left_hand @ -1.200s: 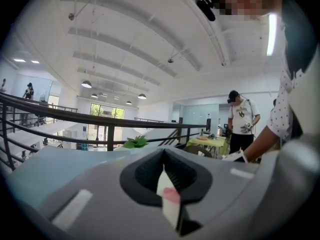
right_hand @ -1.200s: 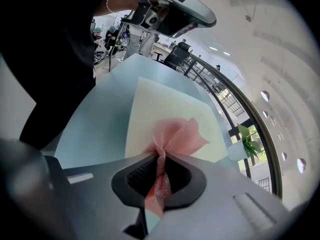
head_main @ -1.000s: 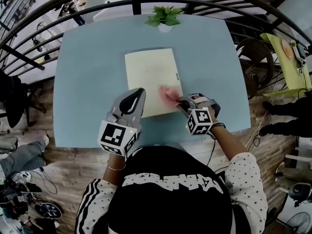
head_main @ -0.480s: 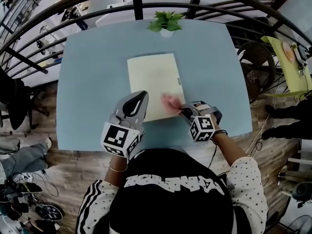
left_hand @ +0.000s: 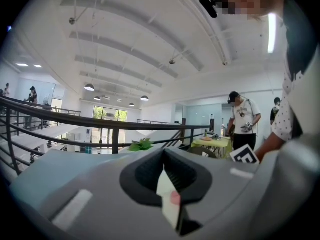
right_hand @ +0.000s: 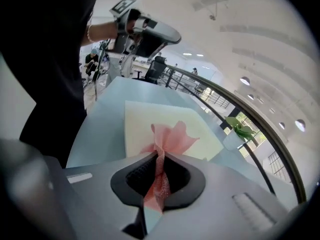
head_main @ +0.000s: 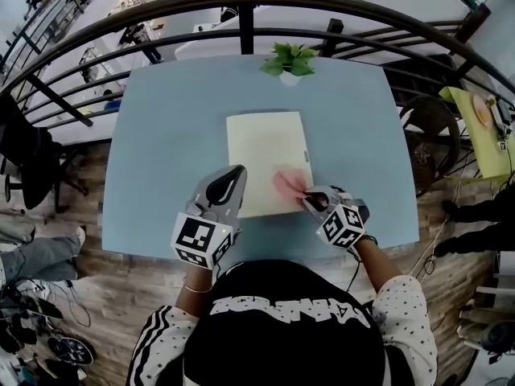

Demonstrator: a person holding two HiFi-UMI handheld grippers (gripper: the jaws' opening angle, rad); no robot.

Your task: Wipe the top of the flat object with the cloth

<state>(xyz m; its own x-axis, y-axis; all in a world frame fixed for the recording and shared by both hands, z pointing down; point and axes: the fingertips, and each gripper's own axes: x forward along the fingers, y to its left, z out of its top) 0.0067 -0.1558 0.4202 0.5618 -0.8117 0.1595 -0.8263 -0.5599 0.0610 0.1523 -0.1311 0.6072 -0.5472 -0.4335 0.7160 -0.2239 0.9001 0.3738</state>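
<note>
A cream flat object [head_main: 265, 155] lies on the light blue table [head_main: 161, 151]. On its near right part rests a pink cloth [head_main: 287, 183], and my right gripper [head_main: 308, 199] is shut on it. In the right gripper view the cloth [right_hand: 172, 136] fans out from between the jaws of the right gripper [right_hand: 159, 156] over the flat object [right_hand: 145, 116]. My left gripper [head_main: 235, 174] is shut, its tip over the object's near left edge. In the left gripper view a sliver of cream and pink shows past the tips of the left gripper [left_hand: 164, 156].
A small potted plant [head_main: 288, 59] stands at the table's far edge, also seen as the plant [right_hand: 240, 126]. A dark curved railing [head_main: 338, 10] runs behind the table. A person [left_hand: 244, 119] stands by a yellow-green table [head_main: 475, 111] to the right.
The head view has shifted, so everything sits lower and further right in it. The cloth and right gripper stay on the near right part of the flat object. The left gripper holds its place.
</note>
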